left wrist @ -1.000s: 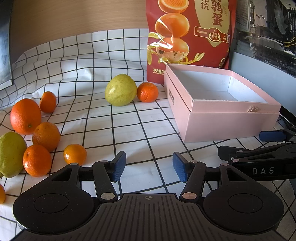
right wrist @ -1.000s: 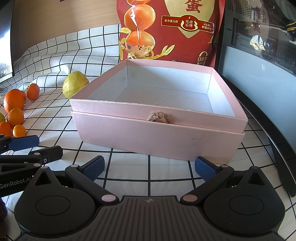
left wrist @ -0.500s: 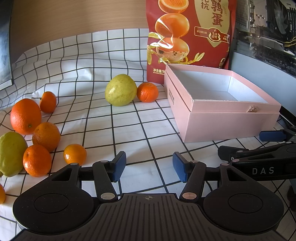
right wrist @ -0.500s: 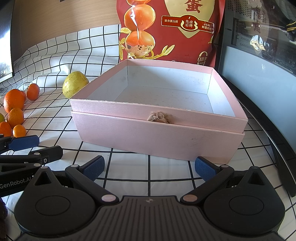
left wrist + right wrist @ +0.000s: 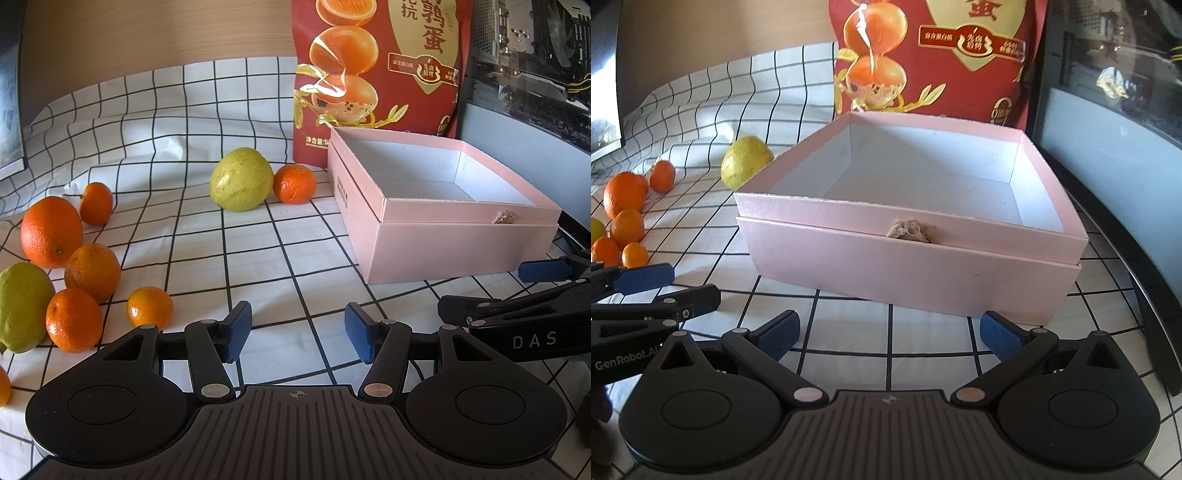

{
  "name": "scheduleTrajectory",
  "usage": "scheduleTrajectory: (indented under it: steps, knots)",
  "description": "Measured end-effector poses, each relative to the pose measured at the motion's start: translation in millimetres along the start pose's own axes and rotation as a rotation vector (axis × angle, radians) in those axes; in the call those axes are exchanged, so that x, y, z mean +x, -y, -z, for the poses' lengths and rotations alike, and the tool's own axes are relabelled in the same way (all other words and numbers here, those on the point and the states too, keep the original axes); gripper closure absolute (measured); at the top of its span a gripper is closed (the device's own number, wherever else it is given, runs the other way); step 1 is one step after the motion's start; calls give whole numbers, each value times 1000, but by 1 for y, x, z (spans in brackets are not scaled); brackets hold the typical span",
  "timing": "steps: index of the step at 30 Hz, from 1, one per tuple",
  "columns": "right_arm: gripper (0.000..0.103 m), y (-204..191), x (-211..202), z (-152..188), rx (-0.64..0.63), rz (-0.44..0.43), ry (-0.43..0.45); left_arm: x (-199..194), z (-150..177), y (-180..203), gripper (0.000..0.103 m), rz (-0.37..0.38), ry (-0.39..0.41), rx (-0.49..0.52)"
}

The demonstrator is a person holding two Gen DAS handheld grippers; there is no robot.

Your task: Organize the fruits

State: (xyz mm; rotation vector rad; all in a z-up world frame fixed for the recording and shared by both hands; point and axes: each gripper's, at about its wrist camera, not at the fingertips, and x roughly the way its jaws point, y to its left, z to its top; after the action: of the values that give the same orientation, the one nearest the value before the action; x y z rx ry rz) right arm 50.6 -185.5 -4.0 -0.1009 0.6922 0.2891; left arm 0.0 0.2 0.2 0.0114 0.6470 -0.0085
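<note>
Your left gripper [image 5: 297, 334] and right gripper [image 5: 889, 335], fingers apart, holding nothing, pink box [image 5: 912, 269] open-topped ahead, oranges [image 5: 92, 271] clustered left.

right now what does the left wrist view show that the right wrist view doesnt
Only the left wrist view shows the small orange touching the green fruit, plus a second green fruit at the far left. Only the right wrist view shows the box's whole empty floor. Both show the pink box, red bag, orange pile and both open tools.
</note>
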Motion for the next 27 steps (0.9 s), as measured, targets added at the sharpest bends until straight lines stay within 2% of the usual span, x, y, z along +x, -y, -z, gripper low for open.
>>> scheduleTrajectory:
  steps: [10, 14, 16, 18, 20, 21, 23, 24, 27]
  knots:
    - [0, 0, 1, 0, 0, 3, -7, 0, -1, 0, 41, -1, 0, 2]
    - [0, -4, 1, -7, 17, 25, -77, 0, -2, 0, 41, 1, 1, -2]
    - [0, -5, 1, -8, 22, 29, -90, -1, -1, -3, 44, 17, 3, -6]
    - [0, -6, 1, -7, 16, 28, -83, -6, 1, -10, 46, 67, -10, 3]
    - [0, -6, 0, -6, 13, 24, -84, -17, -1, -25, 46, 116, -42, -38]
    - [0, -6, -1, -6, 13, 27, -89, -25, -3, -33, 46, 114, -42, -62]
    - [2, -11, -5, -5, 15, 33, -100, -48, -6, -57, 47, 78, -22, -116]
    - [6, -17, -8, -6, -1, 32, -104, -58, -7, -69, 48, 57, -15, -145]
    - [7, -39, -18, -7, -79, 14, -92, -87, -6, -116, 48, -18, -5, -250]
